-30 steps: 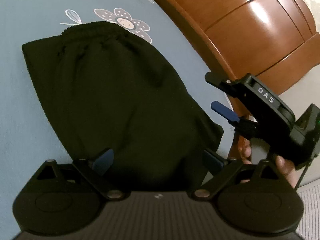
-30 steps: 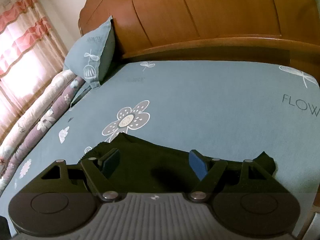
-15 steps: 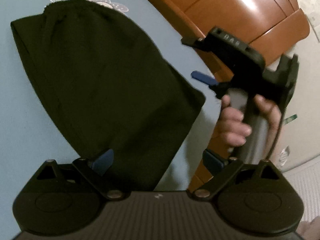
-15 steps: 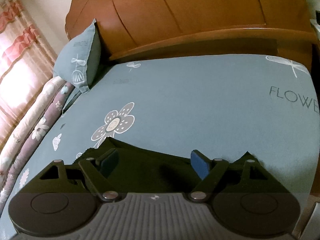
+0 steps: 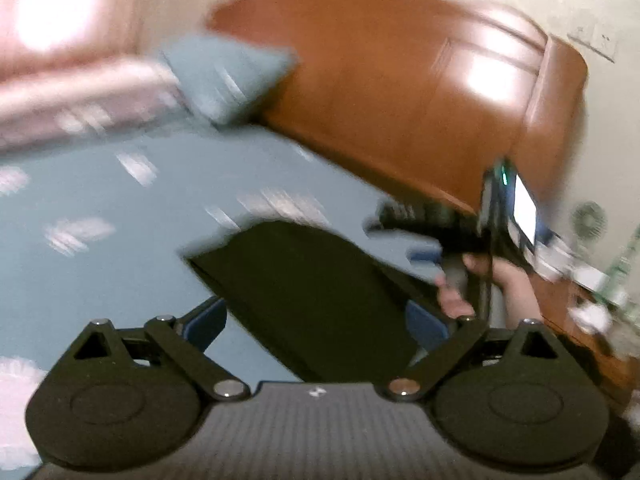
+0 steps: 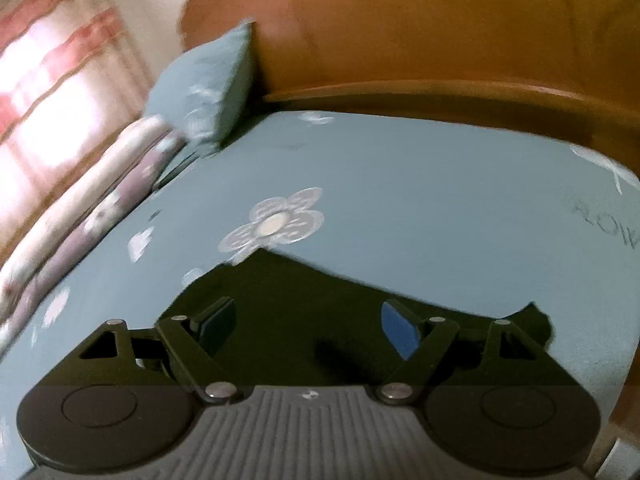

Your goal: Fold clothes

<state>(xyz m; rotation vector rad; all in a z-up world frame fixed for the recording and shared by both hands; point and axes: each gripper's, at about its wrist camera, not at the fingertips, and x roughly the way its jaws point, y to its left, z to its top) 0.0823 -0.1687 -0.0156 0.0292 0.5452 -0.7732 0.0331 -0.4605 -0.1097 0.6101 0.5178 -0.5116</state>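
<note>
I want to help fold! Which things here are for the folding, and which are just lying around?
For the folding:
- folded black fabric garment
- left gripper, open
- right gripper, open

Just lying about:
- blue-green square pillow
- rolled floral quilt
- brown wooden headboard
- blue flowered bedsheet

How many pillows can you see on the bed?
1. A single blue pillow stands propped against the wooden headboard at the bed's far left corner, beside the rolled floral quilt. Others could lie outside these blurred views.
</note>
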